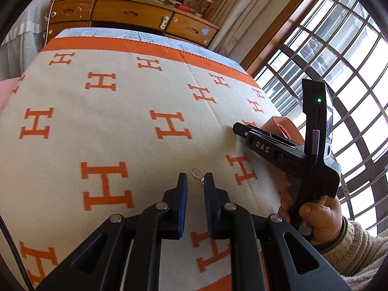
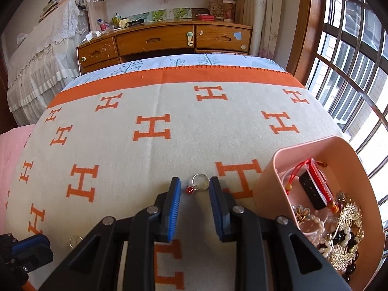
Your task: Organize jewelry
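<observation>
A thin gold ring (image 1: 196, 171) lies on the H-patterned blanket (image 1: 121, 121) just ahead of my left gripper (image 1: 195, 179), which is open with the ring near the gap between its tips. A silver ring with a red charm (image 2: 200, 182) lies between the tips of my right gripper (image 2: 195, 183), which is open. A pink box (image 2: 339, 160) at the right holds pearls, gold pieces and a red-corded item. The gold ring also shows in the right wrist view (image 2: 75, 240) at lower left. The right gripper body (image 1: 286, 150) shows in the left wrist view.
A wooden dresser (image 2: 169, 40) with clutter stands beyond the bed. A barred window (image 2: 351, 72) runs along the right. A pink cloth (image 2: 12, 150) lies at the bed's left edge. The left gripper's blue pad (image 2: 29, 245) shows at lower left.
</observation>
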Motion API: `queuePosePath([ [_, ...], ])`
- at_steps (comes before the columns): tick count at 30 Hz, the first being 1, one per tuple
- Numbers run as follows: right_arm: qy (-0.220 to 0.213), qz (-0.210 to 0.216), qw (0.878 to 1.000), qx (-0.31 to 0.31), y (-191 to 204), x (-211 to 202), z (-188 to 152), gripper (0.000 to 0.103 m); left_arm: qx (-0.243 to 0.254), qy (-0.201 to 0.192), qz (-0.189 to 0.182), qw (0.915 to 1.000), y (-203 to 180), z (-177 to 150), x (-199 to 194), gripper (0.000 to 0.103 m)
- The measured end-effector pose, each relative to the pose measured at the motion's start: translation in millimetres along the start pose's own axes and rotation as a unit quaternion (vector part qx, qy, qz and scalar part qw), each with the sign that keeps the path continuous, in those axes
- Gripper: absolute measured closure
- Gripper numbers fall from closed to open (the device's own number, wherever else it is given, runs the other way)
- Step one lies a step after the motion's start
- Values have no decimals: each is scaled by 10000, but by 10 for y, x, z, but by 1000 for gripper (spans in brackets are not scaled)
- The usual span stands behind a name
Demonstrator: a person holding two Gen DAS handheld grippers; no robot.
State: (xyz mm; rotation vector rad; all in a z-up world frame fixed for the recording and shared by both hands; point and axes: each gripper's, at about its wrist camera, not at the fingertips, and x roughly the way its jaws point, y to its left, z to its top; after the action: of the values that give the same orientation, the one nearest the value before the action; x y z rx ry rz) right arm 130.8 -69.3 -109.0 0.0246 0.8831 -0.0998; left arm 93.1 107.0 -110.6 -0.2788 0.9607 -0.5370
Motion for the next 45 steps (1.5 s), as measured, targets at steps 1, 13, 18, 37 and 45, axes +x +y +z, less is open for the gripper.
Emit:
queuePosePath([
  [1,-1,32,10000,-6,-5,0,1,87,12,2,18,10000,-4,2,2,92],
  [13,55,560,9977,-366,-6,-132,-133,95,522,45,114,9986,-233,-39,-48,57],
  [18,134,950,9948,-340,-64,-253,-224,96,390,292,306,9983,-316,-28,167,71],
  [37,-543,2179,9744,-126,-714,-1039,-364,96,-332,363,1536,9869,-486,74,448,76],
  [45,-644,2445,9675,-64,-1002,-1125,-407,96,-353,309,2184,9747,-561,96,495,76],
])
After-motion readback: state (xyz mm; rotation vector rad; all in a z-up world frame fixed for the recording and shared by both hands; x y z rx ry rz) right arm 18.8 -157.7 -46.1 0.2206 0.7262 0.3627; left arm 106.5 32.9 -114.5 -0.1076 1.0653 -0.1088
